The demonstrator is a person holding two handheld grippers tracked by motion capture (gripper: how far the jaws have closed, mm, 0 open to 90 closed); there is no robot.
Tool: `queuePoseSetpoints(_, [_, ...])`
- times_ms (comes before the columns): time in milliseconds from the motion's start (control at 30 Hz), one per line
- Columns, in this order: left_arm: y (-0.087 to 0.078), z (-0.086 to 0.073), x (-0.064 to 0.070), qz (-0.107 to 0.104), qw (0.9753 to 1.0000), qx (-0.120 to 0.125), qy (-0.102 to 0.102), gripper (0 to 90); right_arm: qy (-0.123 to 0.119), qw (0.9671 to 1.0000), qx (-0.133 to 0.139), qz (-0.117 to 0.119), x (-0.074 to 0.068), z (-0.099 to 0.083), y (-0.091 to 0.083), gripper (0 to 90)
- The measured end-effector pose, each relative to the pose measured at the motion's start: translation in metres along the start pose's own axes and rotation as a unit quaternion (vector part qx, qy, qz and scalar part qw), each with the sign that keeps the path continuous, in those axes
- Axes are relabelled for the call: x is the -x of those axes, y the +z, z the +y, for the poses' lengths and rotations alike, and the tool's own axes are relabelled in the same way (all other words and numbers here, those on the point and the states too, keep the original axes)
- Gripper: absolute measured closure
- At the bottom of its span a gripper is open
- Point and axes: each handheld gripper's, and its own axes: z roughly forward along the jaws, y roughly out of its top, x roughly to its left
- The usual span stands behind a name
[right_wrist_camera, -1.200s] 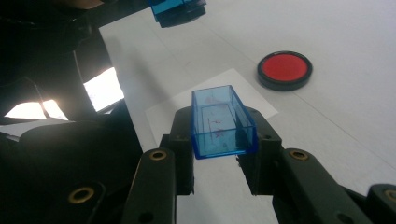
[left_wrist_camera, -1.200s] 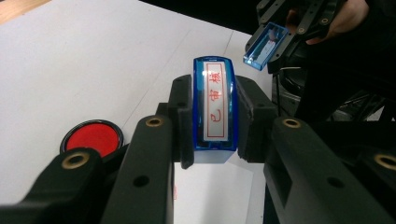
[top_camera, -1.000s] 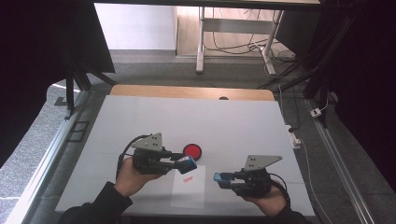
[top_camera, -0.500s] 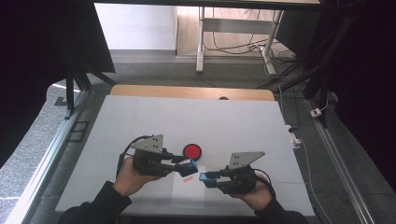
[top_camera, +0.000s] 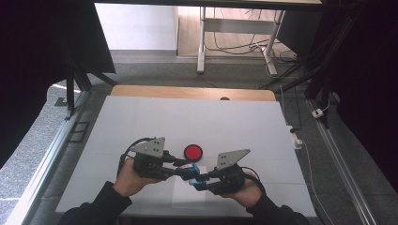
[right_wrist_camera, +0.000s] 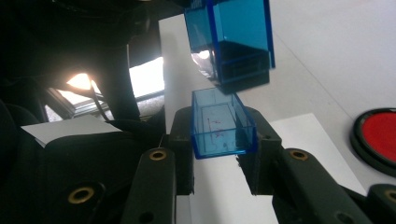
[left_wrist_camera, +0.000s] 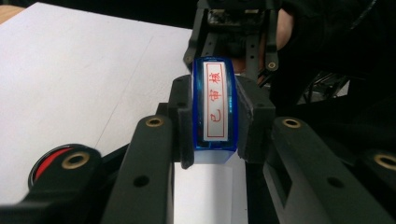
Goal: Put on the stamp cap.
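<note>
My left gripper (top_camera: 189,170) is shut on a blue stamp (left_wrist_camera: 214,105); its white face with red characters is turned toward the left gripper view's camera. My right gripper (top_camera: 197,181) is shut on a clear blue cap (right_wrist_camera: 222,123), whose hollow side faces up toward the stamp (right_wrist_camera: 229,37) a short way beyond it. In the high view the stamp (top_camera: 192,168) and cap (top_camera: 194,180) almost meet above a white sheet of paper (top_camera: 187,199) near the table's front edge. I cannot tell if they touch.
A round red ink pad (top_camera: 193,152) in a black rim lies just behind the grippers, also at the right edge of the right gripper view (right_wrist_camera: 380,135). The white table top (top_camera: 197,122) stretches away to a wooden back edge. Floor cables lie beyond.
My right gripper has moved left with the cap, closing the gap to the stamp. The left gripper has barely moved.
</note>
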Motion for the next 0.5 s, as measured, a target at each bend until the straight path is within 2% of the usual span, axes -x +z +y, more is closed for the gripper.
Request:
queuePoseSetpoints(267, [0.0024,0.0007,0.0020,-0.024,0.9996,-0.003,0.016,70.9,-0.008,0.9998,0.002,0.017,0.0016,0.0038,0.0068,68.1])
queuePoseSetpoints(500, [0.0033,0.0007,0.0026,-0.037,0.9990,-0.003,0.026,70.9,-0.009,0.9993,0.003,0.036,0.0011,0.0044,0.0078,68.2])
